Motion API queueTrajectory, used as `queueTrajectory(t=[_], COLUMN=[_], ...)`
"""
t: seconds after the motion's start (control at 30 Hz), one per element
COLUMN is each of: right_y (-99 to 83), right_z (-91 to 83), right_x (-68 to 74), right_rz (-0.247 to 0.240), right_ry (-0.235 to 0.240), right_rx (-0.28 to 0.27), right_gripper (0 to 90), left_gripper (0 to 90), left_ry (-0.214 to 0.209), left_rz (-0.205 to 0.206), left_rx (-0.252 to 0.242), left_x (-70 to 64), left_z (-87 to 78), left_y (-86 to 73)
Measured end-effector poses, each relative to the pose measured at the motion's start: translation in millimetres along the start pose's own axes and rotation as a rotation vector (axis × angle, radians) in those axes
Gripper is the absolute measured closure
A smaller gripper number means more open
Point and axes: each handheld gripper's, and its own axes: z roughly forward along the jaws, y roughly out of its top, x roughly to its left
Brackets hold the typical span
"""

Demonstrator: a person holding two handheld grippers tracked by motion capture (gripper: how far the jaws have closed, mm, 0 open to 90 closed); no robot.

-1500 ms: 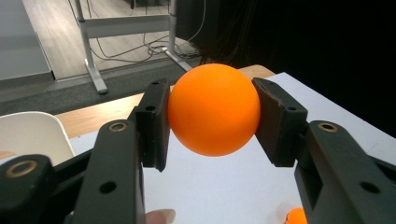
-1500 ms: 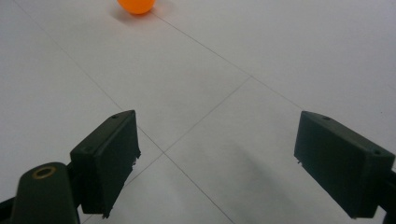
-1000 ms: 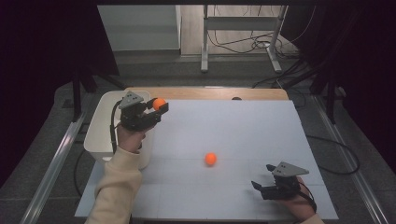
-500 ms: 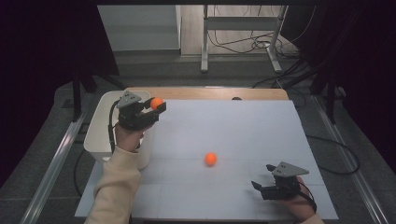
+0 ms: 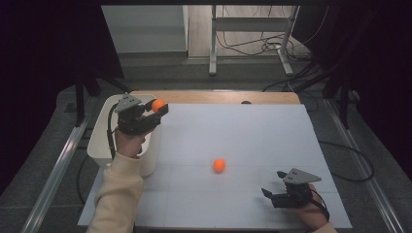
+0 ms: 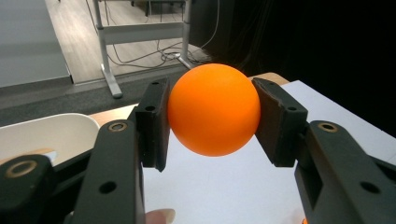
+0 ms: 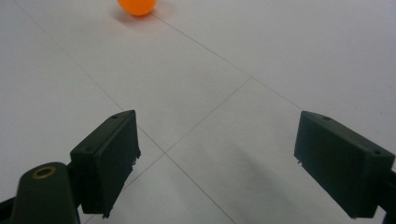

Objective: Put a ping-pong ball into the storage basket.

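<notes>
The left gripper [image 5: 156, 108] clamps one orange ball [image 6: 214, 109] beside the white bin [image 5: 99, 143], undropped, while the right gripper [image 7: 224, 163] gapes empty, the second ball [image 5: 219, 165] untouched on the table [image 5: 252, 131].

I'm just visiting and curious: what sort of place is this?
Probably a lab or test room set up for recording hand work. A white table stands among dark curtains, loose cables trail over the floor behind, and a person works with a hand-held gripper clamped on an orange ball.
</notes>
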Motion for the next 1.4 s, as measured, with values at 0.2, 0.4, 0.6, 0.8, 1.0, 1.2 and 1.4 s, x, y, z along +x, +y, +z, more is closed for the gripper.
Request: queueTrajectory(t=[0.2, 0.4, 0.6, 0.8, 1.0, 1.2, 1.4], right_y=[0.0, -0.2, -0.3, -0.3, -0.4, -0.4, -0.5], right_z=[0.1, 0.7, 0.9, 0.9, 1.0, 1.1, 1.2], right_x=[-0.1, 0.0, 0.2, 0.1, -0.1, 0.0, 0.0], right_rz=[0.000, 0.002, 0.003, 0.004, 0.005, 0.005, 0.004], right_ry=[0.000, 0.003, 0.004, 0.004, 0.003, 0.003, 0.003], right_rx=[0.000, 0.000, 0.000, 0.000, 0.001, 0.002, 0.003], right_gripper=[14.4, 14.4, 14.4, 14.4, 14.4, 14.4, 14.4], left_gripper=[50.2, 50.2, 50.2, 50.2, 50.2, 50.1, 50.1], left_ry=[0.019, 0.049, 0.094, 0.145, 0.157, 0.170, 0.200], left_rz=[-0.019, -0.037, -0.044, -0.060, -0.079, -0.081, -0.078], left_rx=[-0.009, -0.010, -0.001, 0.032, 0.048, 0.087, 0.139], left_x=[8.1, 18.6, 28.2, 41.1, 48.9, 53.9, 57.9], left_z=[-6.4, -11.8, -15.0, -12.6, -11.4, -6.6, 0.1], left_y=[1.1, 0.7, -1.0, -6.6, -9.8, -13.1, -17.1])
